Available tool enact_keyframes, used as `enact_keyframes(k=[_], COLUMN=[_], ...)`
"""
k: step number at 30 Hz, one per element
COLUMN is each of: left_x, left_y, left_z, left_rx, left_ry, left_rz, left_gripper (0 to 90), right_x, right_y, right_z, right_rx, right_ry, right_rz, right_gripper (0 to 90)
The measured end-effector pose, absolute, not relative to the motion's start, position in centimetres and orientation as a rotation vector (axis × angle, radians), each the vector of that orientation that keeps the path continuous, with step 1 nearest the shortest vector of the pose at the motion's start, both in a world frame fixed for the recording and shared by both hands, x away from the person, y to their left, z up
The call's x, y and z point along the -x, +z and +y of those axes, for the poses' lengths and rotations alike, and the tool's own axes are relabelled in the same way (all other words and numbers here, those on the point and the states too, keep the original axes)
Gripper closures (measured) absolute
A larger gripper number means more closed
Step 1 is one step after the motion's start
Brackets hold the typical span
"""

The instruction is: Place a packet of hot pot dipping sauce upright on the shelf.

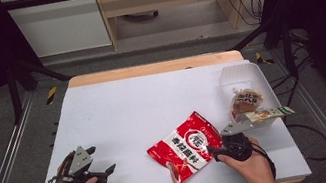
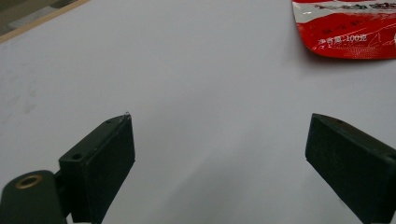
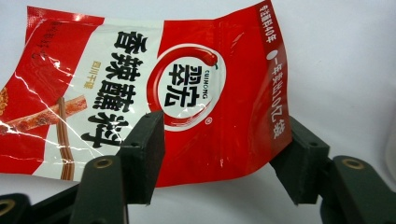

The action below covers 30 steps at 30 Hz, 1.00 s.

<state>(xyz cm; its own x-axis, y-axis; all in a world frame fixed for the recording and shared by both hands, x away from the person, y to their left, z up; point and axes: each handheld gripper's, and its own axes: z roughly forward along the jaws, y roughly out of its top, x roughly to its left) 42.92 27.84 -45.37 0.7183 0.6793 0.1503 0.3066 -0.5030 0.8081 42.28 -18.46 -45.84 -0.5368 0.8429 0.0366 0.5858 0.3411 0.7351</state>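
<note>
Red sachet [image 3: 154, 88] edge sits between right hand-held gripper [image 3: 219, 154] jaws.

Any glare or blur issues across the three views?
Right gripper view: specular streaks on the red sauce packet, print still legible. Left gripper view: near jaws soft, packet casts a soft shadow on the white table. High view: table bright, surroundings dark, slightly soft overall.

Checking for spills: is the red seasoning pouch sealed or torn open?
Sealed, as far as visible: the red seasoning pouch lies flat with unbroken edges; its left end is out of frame in the right gripper view.
</note>
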Motion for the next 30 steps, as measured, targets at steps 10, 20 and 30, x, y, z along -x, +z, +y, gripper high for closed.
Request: enact_keyframes(k=[10, 20, 30], left_x=[-43.0, -43.1, -43.0], left_y=[-45.5, -45.5, -45.3], left_z=[27.8, 27.8, 28.0], left_rx=[-2.119, -2.119, -2.119], left_ry=[0.583, 0.58, 0.579], left_rz=[0.747, 0.748, 0.75], left_gripper=[8.1, 8.2, 8.5], right_x=[-43.4, -44.6, -46.2], right_y=[-44.9, -41.4, -37.1], right_z=[-17.4, -15.0, -11.5], right_rx=[-1.196, -1.009, -0.809], right_ry=[0.918, 0.888, 0.874], right_rz=[2.258, 2.287, 2.317], right_gripper=[81.6, 90.0, 90.0])
